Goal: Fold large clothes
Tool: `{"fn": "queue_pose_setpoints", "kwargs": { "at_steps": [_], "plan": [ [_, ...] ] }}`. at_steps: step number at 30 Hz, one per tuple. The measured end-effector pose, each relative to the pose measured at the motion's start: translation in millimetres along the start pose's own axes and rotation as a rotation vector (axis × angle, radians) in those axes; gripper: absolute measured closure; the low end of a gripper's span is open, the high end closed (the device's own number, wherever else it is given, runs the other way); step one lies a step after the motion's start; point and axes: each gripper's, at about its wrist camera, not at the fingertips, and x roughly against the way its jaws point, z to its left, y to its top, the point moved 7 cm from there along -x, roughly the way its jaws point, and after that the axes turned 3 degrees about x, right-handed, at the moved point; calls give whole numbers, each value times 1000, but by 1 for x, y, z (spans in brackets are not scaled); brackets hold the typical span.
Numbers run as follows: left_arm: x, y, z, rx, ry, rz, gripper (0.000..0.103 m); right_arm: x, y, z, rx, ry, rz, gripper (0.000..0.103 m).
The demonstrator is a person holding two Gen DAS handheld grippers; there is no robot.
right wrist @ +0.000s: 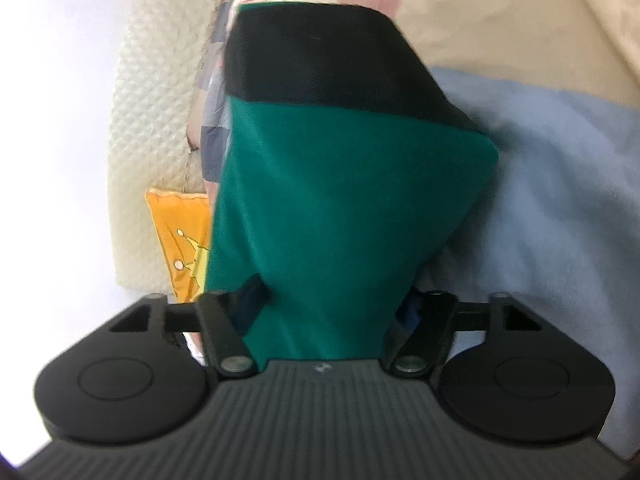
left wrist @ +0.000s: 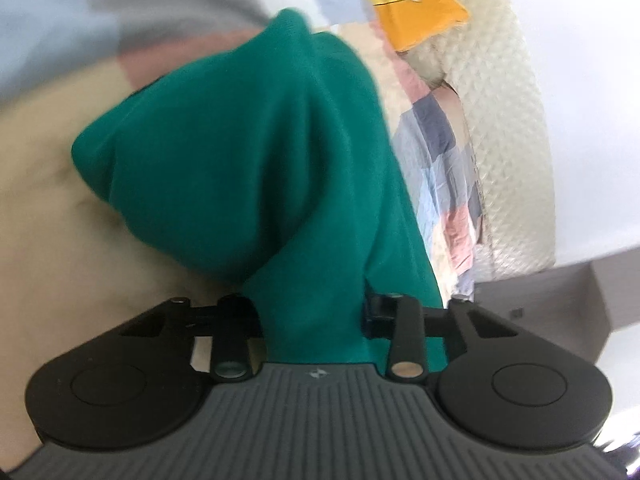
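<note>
Although both views are softened by blur, no brand, label or legible writing can be made out; only a small pale mark is seen on the ribbed body of each gripper, too small to be read. One green garment (left wrist: 240, 152) is counted, and two grippers, one per view. A single orange cushion (left wrist: 420, 8) with yellow drawn figures is seen against a cream quilted headboard (left wrist: 508, 120), and one patchwork bedcover (left wrist: 440, 152) in blue, pink, grey and cream squares is spread beneath.

From the left wrist view, the left gripper (left wrist: 312, 312) is seen with its jaws partly closed, and a bunched fold of the green cloth is pinched between them; the rest of the garment is draped forward from the fingers and is hung above the cream patch of the cover.

From the right wrist view, the right gripper (right wrist: 328, 312) is likewise found partly closed, with green cloth gripped between its jaws. A broad black band (right wrist: 320, 60), probably a hem or waistband, is carried across the far end of the garment, which is held out ahead of the fingers over the pale blue patch.
</note>
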Motion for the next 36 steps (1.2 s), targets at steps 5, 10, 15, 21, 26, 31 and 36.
{"fn": "queue_pose_setpoints", "kwargs": {
  "at_steps": [5,10,15,21,26,31,36],
  "plan": [
    [11,-3,-30,-176,7,-50,78,16,6,16,54,24,-26,77],
    [40,-11,-43,-237,-10,-58,80,46,3,41,111,50,-48,80],
    [82,-17,-57,-242,-35,-54,80,86,-9,60,153,51,-44,81],
    [137,-32,-63,-219,-24,7,80,134,-24,68,159,22,22,81],
    [178,-58,-47,-228,-13,32,80,165,-33,57,155,-4,48,81],
    [196,-71,-35,-223,-8,41,80,171,-38,58,208,-55,72,80],
    [192,-69,-49,-277,9,49,78,168,-29,70,233,-74,54,75]
  ]
}}
